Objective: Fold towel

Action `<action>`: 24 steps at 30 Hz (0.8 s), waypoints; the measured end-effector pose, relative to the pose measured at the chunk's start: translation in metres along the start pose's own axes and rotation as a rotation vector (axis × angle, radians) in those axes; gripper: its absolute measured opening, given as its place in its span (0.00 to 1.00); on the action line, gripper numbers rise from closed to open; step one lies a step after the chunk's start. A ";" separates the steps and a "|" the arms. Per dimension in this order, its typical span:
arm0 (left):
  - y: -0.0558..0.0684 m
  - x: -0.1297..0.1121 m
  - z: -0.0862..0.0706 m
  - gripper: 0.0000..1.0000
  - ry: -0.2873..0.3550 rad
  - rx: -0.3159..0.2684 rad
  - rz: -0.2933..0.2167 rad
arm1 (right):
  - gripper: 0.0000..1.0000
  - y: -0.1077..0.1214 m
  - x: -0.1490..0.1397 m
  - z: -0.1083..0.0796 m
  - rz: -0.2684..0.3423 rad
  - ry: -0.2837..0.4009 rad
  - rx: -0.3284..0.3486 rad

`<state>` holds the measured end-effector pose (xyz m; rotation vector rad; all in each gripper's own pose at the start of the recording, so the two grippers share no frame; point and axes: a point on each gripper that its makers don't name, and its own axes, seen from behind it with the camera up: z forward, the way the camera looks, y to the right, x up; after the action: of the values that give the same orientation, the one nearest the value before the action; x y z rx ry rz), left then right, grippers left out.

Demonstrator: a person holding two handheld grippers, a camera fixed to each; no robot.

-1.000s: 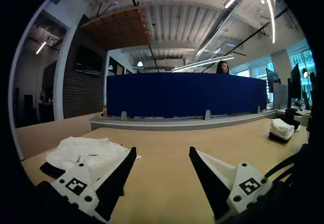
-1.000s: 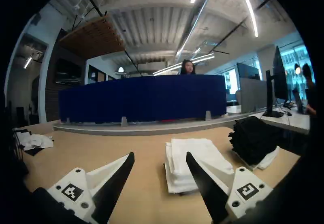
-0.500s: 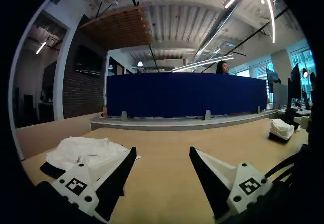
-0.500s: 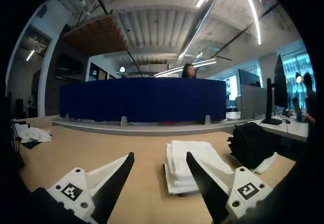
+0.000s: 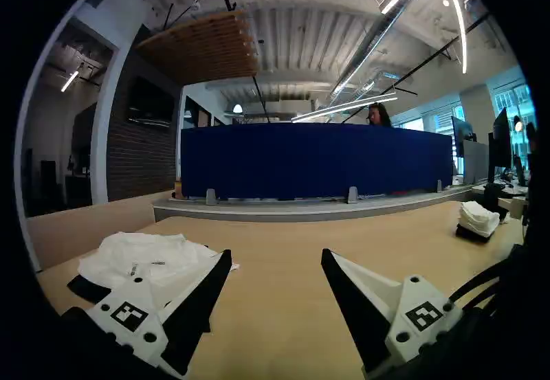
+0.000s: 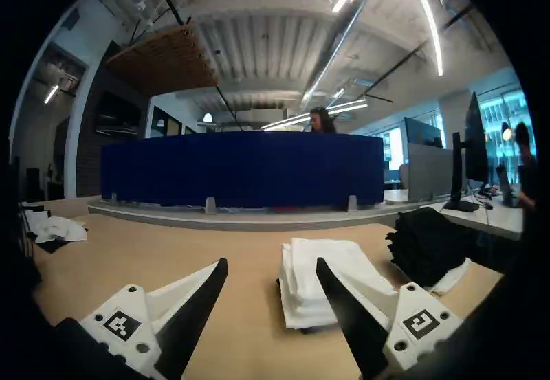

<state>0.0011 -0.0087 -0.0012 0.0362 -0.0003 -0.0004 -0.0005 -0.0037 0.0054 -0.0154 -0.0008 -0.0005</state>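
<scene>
The left gripper and right gripper are hovering wide open and empty, the crumpled towel lying beside the left for pickup, the folded stack probably parked right as done.

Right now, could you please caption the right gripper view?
Open right gripper faces stacked white towels on the wooden table.

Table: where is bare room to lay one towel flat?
Free: the bare tabletop between the crumpled white towels and the folded white stack, up to the blue divider. Crowded: the right end, black pile beside that stack.
</scene>
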 end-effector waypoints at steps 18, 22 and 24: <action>0.000 0.000 0.000 0.97 0.000 0.000 0.000 | 1.00 0.000 0.000 -0.003 0.000 0.000 0.000; 0.000 0.000 0.000 0.97 0.000 0.000 0.000 | 1.00 0.000 0.000 -0.004 0.000 0.000 0.001; 0.000 0.000 0.000 0.97 0.000 0.000 0.000 | 1.00 0.000 0.000 -0.004 0.000 0.000 0.001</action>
<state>0.0013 -0.0090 -0.0012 0.0361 -0.0004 -0.0002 -0.0004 -0.0041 0.0017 -0.0148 -0.0007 -0.0005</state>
